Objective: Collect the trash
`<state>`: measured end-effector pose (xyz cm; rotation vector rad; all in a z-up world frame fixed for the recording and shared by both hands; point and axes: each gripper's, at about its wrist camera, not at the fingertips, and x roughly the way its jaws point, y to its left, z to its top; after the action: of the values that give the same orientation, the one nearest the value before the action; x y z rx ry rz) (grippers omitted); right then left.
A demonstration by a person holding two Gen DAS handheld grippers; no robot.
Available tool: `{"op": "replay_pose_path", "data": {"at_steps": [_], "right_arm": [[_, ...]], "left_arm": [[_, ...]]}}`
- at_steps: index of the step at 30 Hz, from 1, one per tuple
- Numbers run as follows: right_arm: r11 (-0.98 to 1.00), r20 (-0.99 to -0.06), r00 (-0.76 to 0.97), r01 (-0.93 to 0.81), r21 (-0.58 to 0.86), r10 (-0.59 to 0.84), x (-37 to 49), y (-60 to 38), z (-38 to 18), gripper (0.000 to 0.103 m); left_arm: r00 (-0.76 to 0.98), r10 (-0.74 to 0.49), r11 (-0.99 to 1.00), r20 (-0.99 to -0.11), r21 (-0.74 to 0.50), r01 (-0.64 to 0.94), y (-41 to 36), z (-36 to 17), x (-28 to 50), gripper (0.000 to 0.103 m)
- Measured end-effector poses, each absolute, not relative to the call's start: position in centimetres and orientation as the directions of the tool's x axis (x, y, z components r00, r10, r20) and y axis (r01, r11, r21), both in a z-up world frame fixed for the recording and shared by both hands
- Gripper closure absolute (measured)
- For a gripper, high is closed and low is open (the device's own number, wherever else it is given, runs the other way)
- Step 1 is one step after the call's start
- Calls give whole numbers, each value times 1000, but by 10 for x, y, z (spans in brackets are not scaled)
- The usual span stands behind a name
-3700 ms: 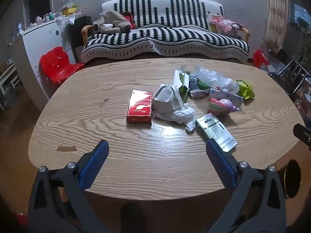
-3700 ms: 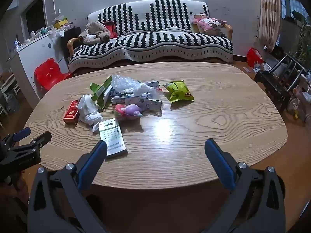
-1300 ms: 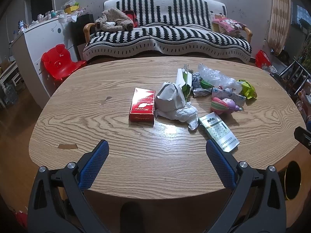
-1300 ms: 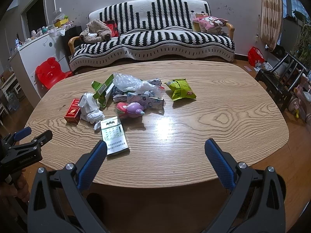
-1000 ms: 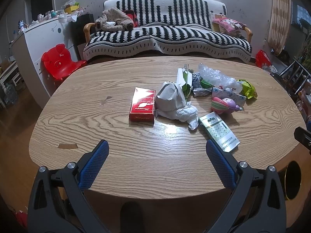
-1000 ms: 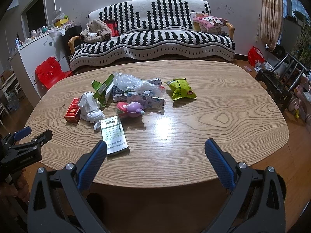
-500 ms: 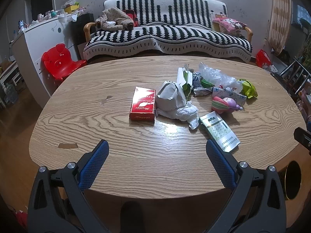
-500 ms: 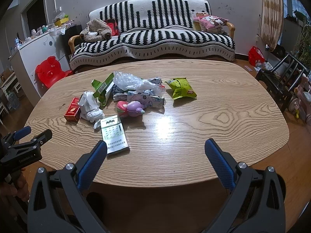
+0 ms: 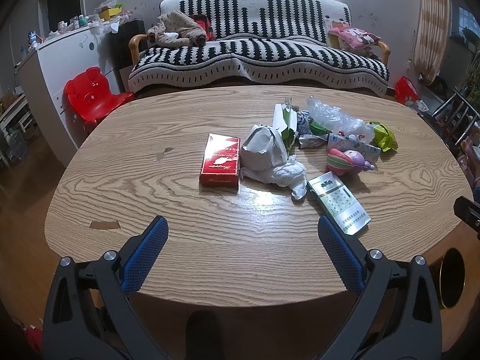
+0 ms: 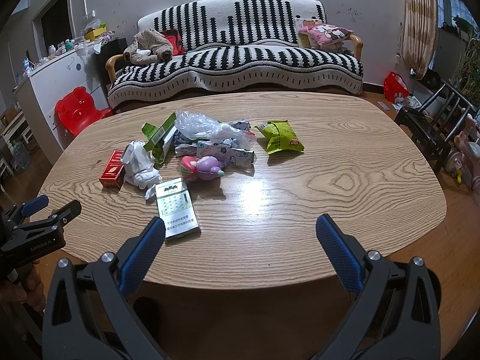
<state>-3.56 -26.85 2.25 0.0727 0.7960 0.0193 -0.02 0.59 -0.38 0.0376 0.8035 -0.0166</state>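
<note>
Trash lies in a pile on the oval wooden table (image 9: pixel 150 180): a red cigarette box (image 9: pixel 220 160), crumpled white paper (image 9: pixel 270 159), a green-white cigarette pack (image 9: pixel 339 202), a pink-purple toy (image 9: pixel 345 160), a clear plastic bag (image 9: pixel 333 115), a green carton (image 10: pixel 159 135) and a yellow-green snack bag (image 10: pixel 280 136). My left gripper (image 9: pixel 240 237) is open and empty, over the table's near edge, short of the red box. My right gripper (image 10: pixel 240 234) is open and empty at the near edge; the green-white pack (image 10: pixel 177 207) lies by its left finger.
A dark round bin (image 9: pixel 451 273) stands on the floor under the table's right end. A striped sofa (image 9: pixel 258 57) is behind the table, a red child's chair (image 9: pixel 90 99) and white cabinet (image 9: pixel 57 60) at left, a black chair (image 10: pixel 432 126) at right.
Both grippers have edged slightly closer to the table over the past seconds. The trash has not moved and both stay open.
</note>
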Motion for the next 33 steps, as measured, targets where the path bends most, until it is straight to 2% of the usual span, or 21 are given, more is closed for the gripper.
{"op": "replay_pose_path", "data": {"at_steps": [22, 29, 33], "right_arm": [[998, -725, 686, -12, 63, 54, -29, -259, 14, 6], [996, -760, 645, -87, 29, 79, -7, -232, -15, 6], [988, -790, 606, -152, -5, 89, 16, -205, -43, 6]], "left_arm": [[675, -15, 999, -738, 10, 34, 24, -13, 5, 6], [660, 24, 992, -751, 98, 75, 34, -33, 51, 6], [608, 25, 998, -794, 51, 25, 48, -60, 97, 6]]}}
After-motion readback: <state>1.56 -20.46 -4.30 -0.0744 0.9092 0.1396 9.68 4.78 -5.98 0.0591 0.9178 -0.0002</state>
